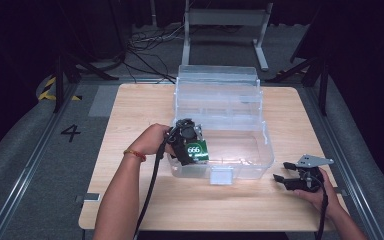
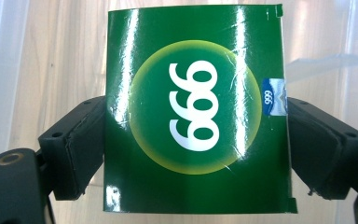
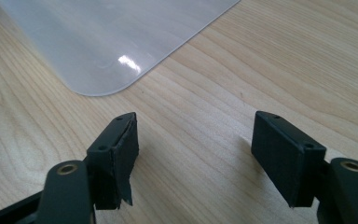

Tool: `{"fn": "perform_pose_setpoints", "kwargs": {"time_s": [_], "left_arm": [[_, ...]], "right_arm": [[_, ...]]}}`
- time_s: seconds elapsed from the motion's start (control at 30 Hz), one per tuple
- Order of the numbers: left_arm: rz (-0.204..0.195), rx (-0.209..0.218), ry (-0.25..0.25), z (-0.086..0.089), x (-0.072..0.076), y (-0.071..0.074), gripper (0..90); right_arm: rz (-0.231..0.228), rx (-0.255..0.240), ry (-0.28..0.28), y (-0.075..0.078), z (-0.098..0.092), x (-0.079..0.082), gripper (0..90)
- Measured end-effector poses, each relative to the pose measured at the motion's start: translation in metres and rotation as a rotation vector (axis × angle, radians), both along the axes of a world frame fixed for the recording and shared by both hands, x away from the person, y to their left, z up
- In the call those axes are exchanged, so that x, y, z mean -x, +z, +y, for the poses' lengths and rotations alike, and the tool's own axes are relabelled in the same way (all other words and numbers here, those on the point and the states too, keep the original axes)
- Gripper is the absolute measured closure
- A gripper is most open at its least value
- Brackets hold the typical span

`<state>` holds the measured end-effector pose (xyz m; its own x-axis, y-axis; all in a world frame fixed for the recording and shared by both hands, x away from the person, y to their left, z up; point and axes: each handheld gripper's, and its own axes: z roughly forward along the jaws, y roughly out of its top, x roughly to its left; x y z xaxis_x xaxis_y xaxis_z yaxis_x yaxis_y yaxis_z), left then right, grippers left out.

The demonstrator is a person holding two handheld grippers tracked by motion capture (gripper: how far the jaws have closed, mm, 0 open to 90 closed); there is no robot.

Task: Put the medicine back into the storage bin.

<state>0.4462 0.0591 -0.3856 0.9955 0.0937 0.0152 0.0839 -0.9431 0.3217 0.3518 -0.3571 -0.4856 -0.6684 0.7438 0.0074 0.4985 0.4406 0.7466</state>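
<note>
A green box with a white "666" in a yellow-edged circle (image 2: 196,112) sits between the jaws of my left gripper (image 2: 196,149), whose pads press on both its sides. In the high view the left gripper (image 1: 190,145) holds this green box (image 1: 197,151) over the front left corner of a clear plastic bin (image 1: 260,155) with its lid raised. My right gripper (image 1: 280,171) rests low on the table at the right, beside the bin. Its jaws stand open (image 3: 193,154) over bare wood, with nothing between them.
The bin's rounded corner (image 3: 107,42) lies just ahead of the right jaws. A wooden tabletop (image 1: 130,115) carries everything. Black cables trail from both grippers toward the near edge. Metal stand legs (image 1: 260,50) and dark floor cables lie beyond the table.
</note>
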Motion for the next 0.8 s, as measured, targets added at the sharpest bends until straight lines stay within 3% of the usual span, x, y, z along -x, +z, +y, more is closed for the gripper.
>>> {"fn": "perform_pose_setpoints", "kwargs": {"time_s": [0.4, 0.47, 0.53, 0.57, 0.8], "left_arm": [[-0.008, 0.011, 0.009, 0.008, 0.001, 0.002, 13.8], [-0.005, 0.062, 0.008, 0.01, 0.003, 0.006, 14.5], [-0.022, 0.149, 0.001, 0.014, 0.005, 0.016, 15.0], [-0.032, 0.166, 0.008, 0.015, 0.006, 0.02, 15.1], [-0.062, 0.18, 0.011, 0.018, 0.014, 0.033, 15.4]], "right_arm": [[-0.001, 0.002, 0.0, 0.0, 0.0, 0.0, 31.8], [-0.002, 0.002, 0.0, 0.0, 0.0, 0.0, 31.8], [-0.002, 0.003, -0.001, 0.0, 0.0, 0.0, 31.7], [-0.002, 0.003, -0.001, 0.0, 0.001, 0.0, 31.7], [-0.002, 0.002, -0.001, 0.0, 0.001, 0.0, 31.6]]}}
